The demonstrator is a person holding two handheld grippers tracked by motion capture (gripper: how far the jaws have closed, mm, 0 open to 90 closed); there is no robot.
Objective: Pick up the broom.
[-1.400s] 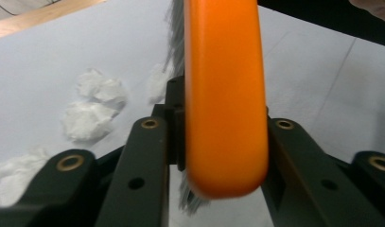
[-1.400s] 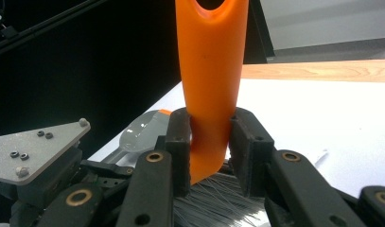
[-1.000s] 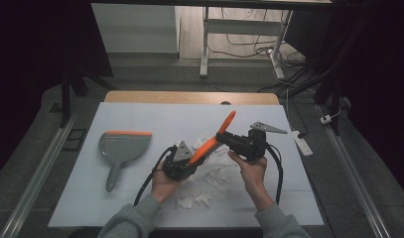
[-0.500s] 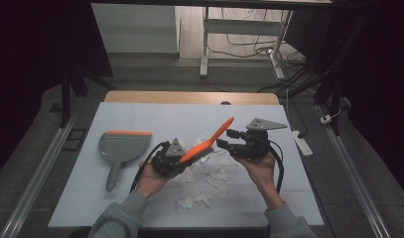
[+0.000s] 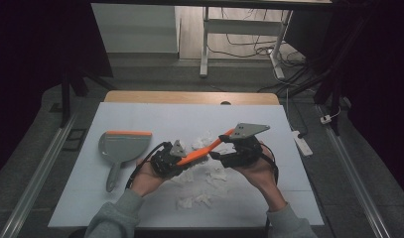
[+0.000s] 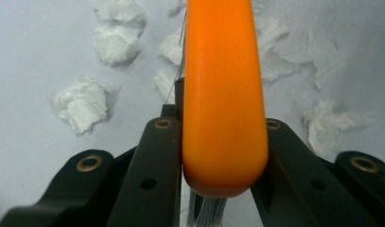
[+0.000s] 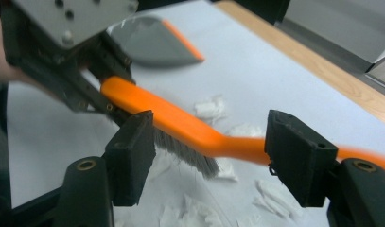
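A: Two tools are at work over the bench (image 5: 140,114). State each one's condition.

B: Left tool (image 5: 166,159): jaws clamped on the bristle end of the orange brush (image 5: 202,151). In the left gripper view the brush head (image 6: 224,94) sits squeezed between both black jaws, with grey bristles showing beneath it. Right tool (image 5: 228,157): jaws apart. In the right gripper view the brush handle (image 7: 190,125) runs across the gap between them, and neither jaw presses on it.

A: Where is the brush relative to the tools?

B: It spans from the left tool up toward the right tool, held off the bench and tilted, with the handle end rising past the right tool.

A: What surrounds the tools?

B: White paper scraps (image 5: 205,176) lie scattered on the bench directly below and just ahead of both tools. A grey dustpan (image 5: 121,148) with an orange lip lies well to the outer side of the left tool, empty as far as I can tell.

A: Progress?

B: Early, in my judgement. The brush is lifted and apparently being passed or regripped. No scraps are gathered and none are in the dustpan. Remaining: settle the grip, sweep the scraps together, move them into the dustpan.
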